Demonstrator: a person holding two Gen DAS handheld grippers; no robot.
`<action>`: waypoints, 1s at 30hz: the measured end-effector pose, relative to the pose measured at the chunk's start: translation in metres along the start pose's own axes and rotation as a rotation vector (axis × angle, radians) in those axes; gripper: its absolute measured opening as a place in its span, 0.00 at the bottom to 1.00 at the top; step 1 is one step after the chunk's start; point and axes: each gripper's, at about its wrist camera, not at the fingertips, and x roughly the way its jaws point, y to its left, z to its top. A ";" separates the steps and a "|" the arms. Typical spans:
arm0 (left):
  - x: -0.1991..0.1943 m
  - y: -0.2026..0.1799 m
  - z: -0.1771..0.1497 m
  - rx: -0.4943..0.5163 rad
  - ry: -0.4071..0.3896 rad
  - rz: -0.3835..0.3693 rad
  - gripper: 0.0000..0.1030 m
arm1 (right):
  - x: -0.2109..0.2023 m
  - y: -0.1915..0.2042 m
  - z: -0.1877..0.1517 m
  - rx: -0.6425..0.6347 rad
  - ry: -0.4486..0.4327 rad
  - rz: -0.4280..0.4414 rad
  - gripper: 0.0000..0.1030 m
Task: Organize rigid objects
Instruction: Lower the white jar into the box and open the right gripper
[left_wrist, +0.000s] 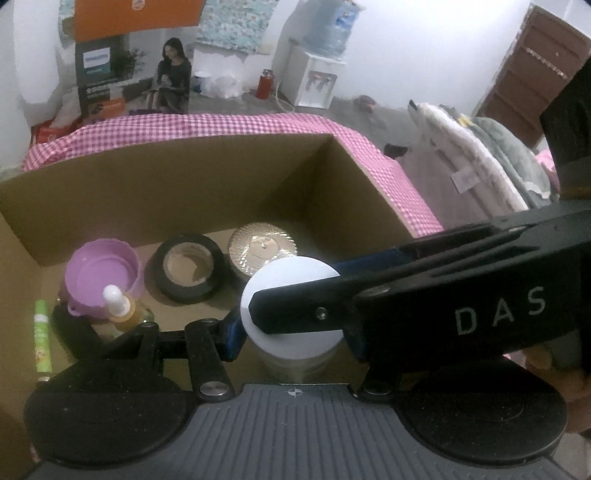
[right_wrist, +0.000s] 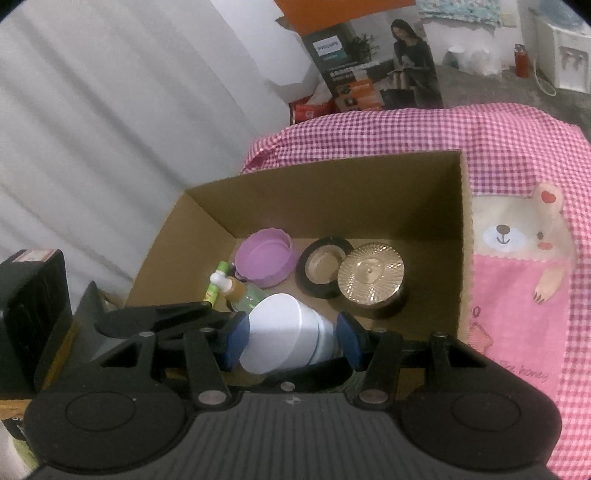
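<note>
White and smooth, a round-lidded jar (right_wrist: 284, 338) sits pinched between both the left claw (left_wrist: 291, 328) and right claw (right_wrist: 290, 341). Below, the cardboard box (right_wrist: 332, 184) holds a lilac lid (right_wrist: 264, 262), black tape roll (right_wrist: 323, 266), ribbed gold tin (right_wrist: 371, 277) and dropper bottle (left_wrist: 122, 306).

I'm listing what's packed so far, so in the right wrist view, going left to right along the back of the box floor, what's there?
Purple lid → black tape roll → round gold-topped case.

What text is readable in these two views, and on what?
"DAS": on the right tongs' black arm.
"PHILIPS": on the tall printed box behind the table; its smaller lines are too blurred.
"honey": on the bear cloth, partly legible.
Green tube and black block's sticker: unreadable.
</note>
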 end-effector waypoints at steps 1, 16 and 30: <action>0.001 -0.002 0.000 0.009 0.001 0.004 0.52 | 0.001 0.000 0.001 -0.003 0.003 -0.003 0.54; 0.003 -0.011 -0.002 0.066 -0.029 -0.017 0.58 | -0.012 0.001 0.007 -0.047 -0.027 -0.044 0.60; -0.010 -0.013 -0.003 0.088 -0.089 -0.055 0.70 | -0.024 0.010 0.017 -0.078 -0.066 -0.079 0.60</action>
